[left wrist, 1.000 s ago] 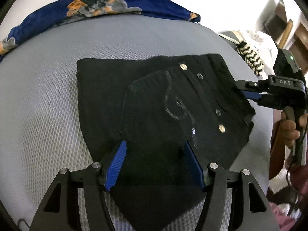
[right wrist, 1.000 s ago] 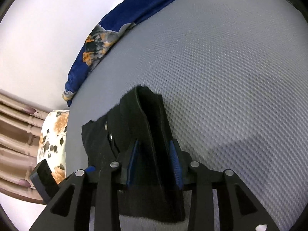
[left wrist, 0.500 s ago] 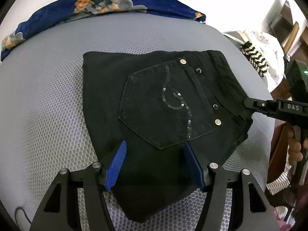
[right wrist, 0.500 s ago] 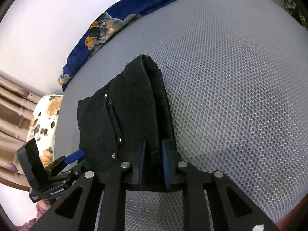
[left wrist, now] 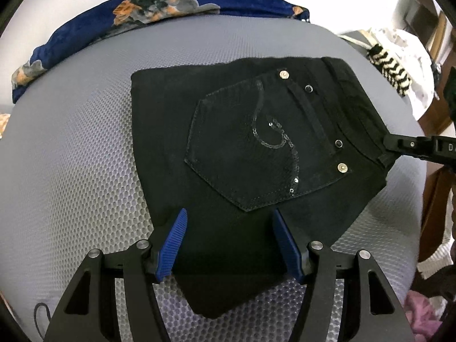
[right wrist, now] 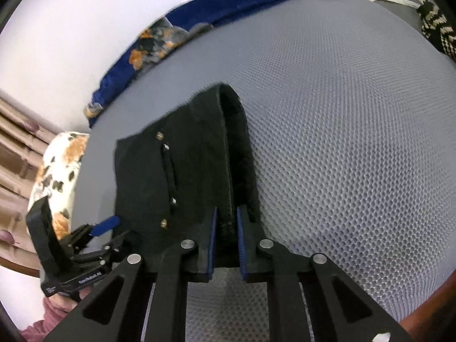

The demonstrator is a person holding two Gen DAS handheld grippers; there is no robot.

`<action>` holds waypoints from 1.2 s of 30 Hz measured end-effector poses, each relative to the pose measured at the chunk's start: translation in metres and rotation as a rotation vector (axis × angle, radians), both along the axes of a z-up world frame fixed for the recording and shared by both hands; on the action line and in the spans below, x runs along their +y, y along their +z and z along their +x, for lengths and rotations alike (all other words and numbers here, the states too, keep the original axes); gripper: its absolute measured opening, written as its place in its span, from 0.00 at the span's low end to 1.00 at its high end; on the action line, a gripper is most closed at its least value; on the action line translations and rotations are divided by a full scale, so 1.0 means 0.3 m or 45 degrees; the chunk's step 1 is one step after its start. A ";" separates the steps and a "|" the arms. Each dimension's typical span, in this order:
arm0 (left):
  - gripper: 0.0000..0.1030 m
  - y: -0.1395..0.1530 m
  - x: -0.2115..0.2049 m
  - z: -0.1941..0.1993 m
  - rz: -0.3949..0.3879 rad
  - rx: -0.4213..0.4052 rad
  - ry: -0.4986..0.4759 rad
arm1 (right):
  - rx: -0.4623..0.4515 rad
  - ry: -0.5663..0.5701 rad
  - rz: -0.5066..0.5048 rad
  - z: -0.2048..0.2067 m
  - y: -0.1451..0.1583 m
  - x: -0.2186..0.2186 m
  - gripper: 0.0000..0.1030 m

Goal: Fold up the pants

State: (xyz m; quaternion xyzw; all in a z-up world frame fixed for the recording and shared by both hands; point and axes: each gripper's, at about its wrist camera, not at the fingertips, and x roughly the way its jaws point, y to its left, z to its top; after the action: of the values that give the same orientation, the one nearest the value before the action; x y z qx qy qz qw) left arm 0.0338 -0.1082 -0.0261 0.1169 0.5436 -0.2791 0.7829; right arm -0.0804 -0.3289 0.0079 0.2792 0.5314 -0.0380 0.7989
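On the grey mesh bed [left wrist: 85, 148] lay one pair of black pants [left wrist: 228, 131], folded into a compact bundle, with one back pocket [left wrist: 256, 148] facing up. That pocket carried a sequin swirl, and four metal studs showed along its right edge. One blue floral cloth [left wrist: 159, 8] ran along the far edge of the bed, and one black-and-white striped item [left wrist: 390, 68] sat at the far right, off the pants.

Two hand-held grippers were at work. The left hand-held gripper [left wrist: 229, 242] pointed down over the near part of the pants, its blue fingers [left wrist: 173, 245] standing well apart, about half spread, with black fabric lying between them; whether the pads touched the cloth could not be told, and they were not pressing in on it from the sides. The right hand-held gripper [right wrist: 226, 242] was at the right edge of the bundle, on the waistband side. Its jaws had just been closing and now stood nearly together, pinching a thin upright ridge of the black fabric [right wrist: 225, 171] between the blue pads. In the left wrist view this hand-held gripper reached in from the right and met the waistband corner [left wrist: 382, 156].
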 end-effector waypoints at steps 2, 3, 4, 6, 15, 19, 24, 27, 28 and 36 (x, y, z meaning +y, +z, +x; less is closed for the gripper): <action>0.62 -0.003 -0.004 -0.001 0.007 -0.006 0.000 | 0.016 0.009 -0.008 0.006 -0.020 -0.003 0.11; 0.62 -0.003 -0.004 -0.001 0.007 -0.004 0.002 | 0.019 0.006 -0.001 0.008 -0.023 -0.007 0.11; 0.62 -0.004 -0.004 0.000 0.005 -0.001 0.003 | 0.021 0.004 0.006 0.010 -0.024 -0.011 0.11; 0.62 -0.006 -0.005 0.002 0.000 0.004 0.007 | 0.027 0.013 0.002 0.015 -0.027 -0.011 0.11; 0.63 -0.005 -0.013 -0.004 0.009 -0.010 0.020 | 0.014 -0.008 0.026 0.011 -0.031 -0.017 0.17; 0.63 0.007 -0.018 -0.001 0.006 -0.008 0.038 | 0.020 0.007 -0.023 0.016 -0.018 -0.026 0.24; 0.63 0.037 -0.008 0.006 0.021 -0.040 0.050 | 0.020 0.035 -0.068 0.028 0.001 -0.027 0.32; 0.65 0.064 0.012 0.016 0.007 -0.058 0.058 | 0.023 0.035 -0.096 0.037 0.010 -0.036 0.37; 0.68 0.075 0.030 0.024 -0.016 -0.061 0.066 | 0.021 0.035 -0.095 0.040 0.012 -0.040 0.37; 0.71 0.071 0.211 0.143 -0.235 0.098 0.235 | 0.003 0.091 0.063 0.079 -0.015 -0.102 0.52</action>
State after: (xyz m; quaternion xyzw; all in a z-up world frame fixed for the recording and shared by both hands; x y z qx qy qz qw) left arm 0.0766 -0.0448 -0.0049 -0.0170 0.5538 -0.2591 0.7911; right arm -0.0567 -0.3595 0.0034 0.2799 0.5428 0.0033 0.7918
